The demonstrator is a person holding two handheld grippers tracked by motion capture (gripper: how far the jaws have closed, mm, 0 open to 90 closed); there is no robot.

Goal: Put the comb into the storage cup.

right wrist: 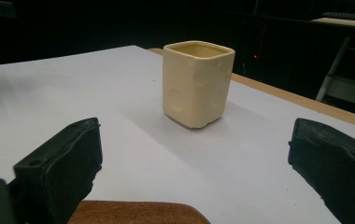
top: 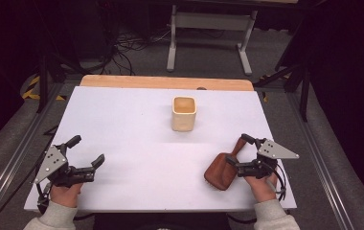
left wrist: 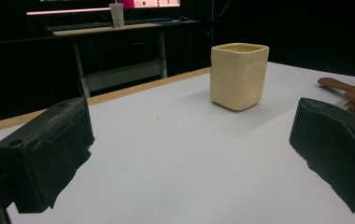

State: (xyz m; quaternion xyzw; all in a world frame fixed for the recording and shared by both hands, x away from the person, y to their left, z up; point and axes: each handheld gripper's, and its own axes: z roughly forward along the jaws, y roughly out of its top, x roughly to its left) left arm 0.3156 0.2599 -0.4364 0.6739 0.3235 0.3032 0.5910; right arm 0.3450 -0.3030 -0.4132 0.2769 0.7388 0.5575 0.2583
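Both claws sit low at the near edge of the white worktop (top: 137,120). Your left claw (top: 88,152) is spread wide, holding nothing. Your right claw (top: 235,152) is also apart, straddling the dark wooden paddle hairbrush (top: 221,171) where handle meets head; no grip taken yet. Cream square-sided ceramic cup (top: 184,113) stands upright mid-worktop, well apart from the brush. Judgement: work barely begun; grasping, lifting and likely cupping the brush remain.
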